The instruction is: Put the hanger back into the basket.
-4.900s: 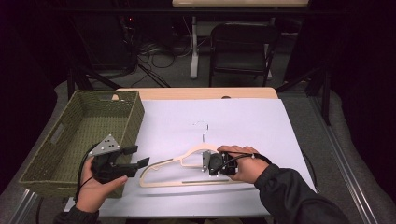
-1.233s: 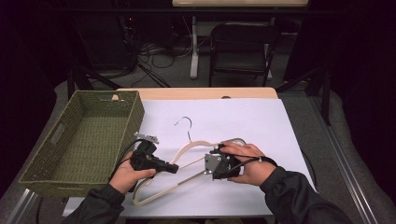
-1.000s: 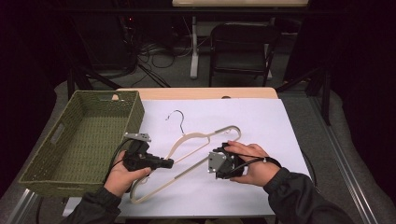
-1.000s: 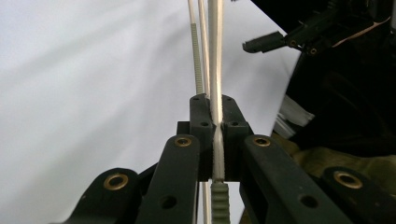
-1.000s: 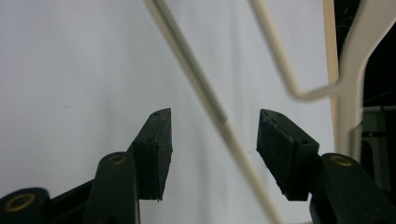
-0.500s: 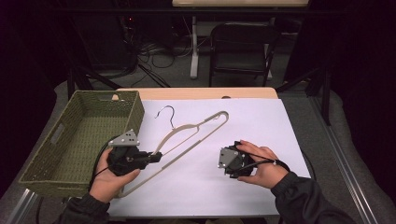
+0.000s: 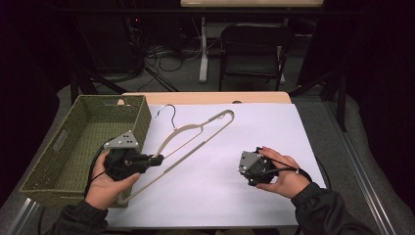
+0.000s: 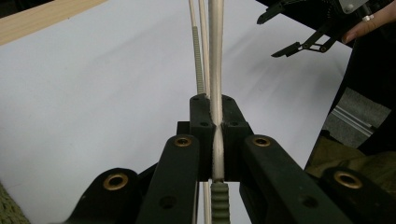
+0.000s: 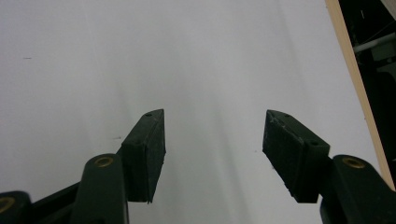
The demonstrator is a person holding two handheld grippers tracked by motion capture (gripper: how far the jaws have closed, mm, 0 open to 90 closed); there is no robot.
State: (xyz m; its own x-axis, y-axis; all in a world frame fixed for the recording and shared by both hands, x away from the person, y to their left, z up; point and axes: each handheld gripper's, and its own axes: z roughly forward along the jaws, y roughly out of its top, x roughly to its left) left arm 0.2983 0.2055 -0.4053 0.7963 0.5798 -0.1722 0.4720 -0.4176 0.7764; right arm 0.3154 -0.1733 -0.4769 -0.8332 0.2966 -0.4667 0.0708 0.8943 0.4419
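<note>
A cream hanger (image 7: 195, 131) with a dark wire hook (image 7: 168, 111) hangs tilted over the white table cover, its hook end near the basket's far corner. My left gripper (image 7: 157, 159) is shut on one of its arms; in the left gripper view the pads (image 8: 201, 122) pinch the pale bar (image 8: 215, 56). My right gripper (image 7: 243, 169) is in a hand to the right, apart from the hanger. Its jaws have just been opening and stand open (image 9: 212, 140) with nothing between them, over bare white sheet. The left gripper view also shows the right gripper (image 8: 282, 29) far off.
A green woven basket (image 7: 143, 122) stands at the table's left side, right beside my left hand. The white sheet (image 7: 230, 200) covers the table, with a wooden edge (image 7: 205, 97) at the far side. A dark chair (image 7: 252, 49) stands beyond the table.
My right gripper let go of the hanger and drew back to the right. My left gripper raised the hanger and swung it left, so its hook now lies near the basket.
</note>
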